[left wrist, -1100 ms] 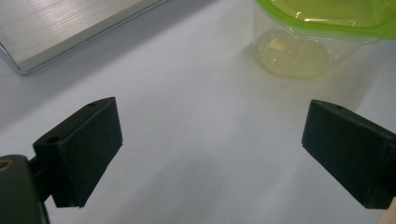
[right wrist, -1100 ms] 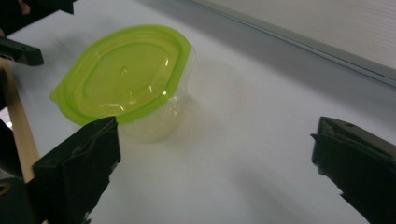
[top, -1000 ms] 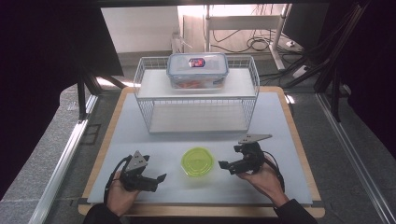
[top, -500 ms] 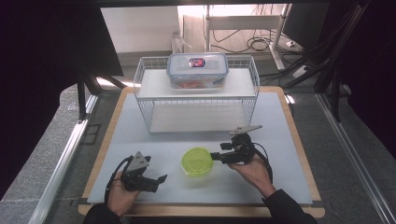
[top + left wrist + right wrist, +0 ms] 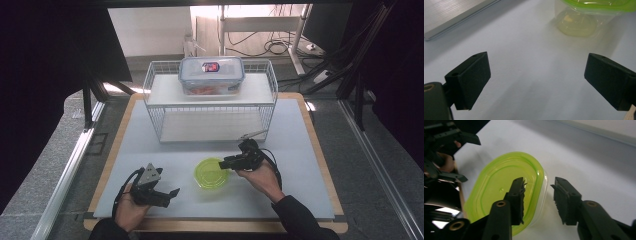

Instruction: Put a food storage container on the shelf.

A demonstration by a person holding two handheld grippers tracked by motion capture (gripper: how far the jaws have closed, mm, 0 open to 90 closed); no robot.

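A small clear container with a lime-green lid (image 5: 212, 173) stands on the white mat near the front middle. My right gripper (image 5: 226, 162) reaches it from the right and straddles its right rim. In the right gripper view one jaw hangs over the green lid (image 5: 506, 187) and the other outside the clear wall, my right gripper (image 5: 539, 200) still showing a gap on both sides. Its jaws have just been closing, with the rim between them. My left gripper (image 5: 169, 192) rests open at the front left, its jaws pointing at the container (image 5: 584, 15), with bare mat inside my left gripper (image 5: 537, 82).
A white wire rack (image 5: 155, 100) stands at the back of the mat, with a clear blue-lidded food box (image 5: 212, 75) on its top shelf. The mat's wooden front edge (image 5: 215, 226) lies just behind both hands.
My right gripper has moved left, from beside the container onto its right rim, and its jaws have narrowed. The left gripper has stayed put.
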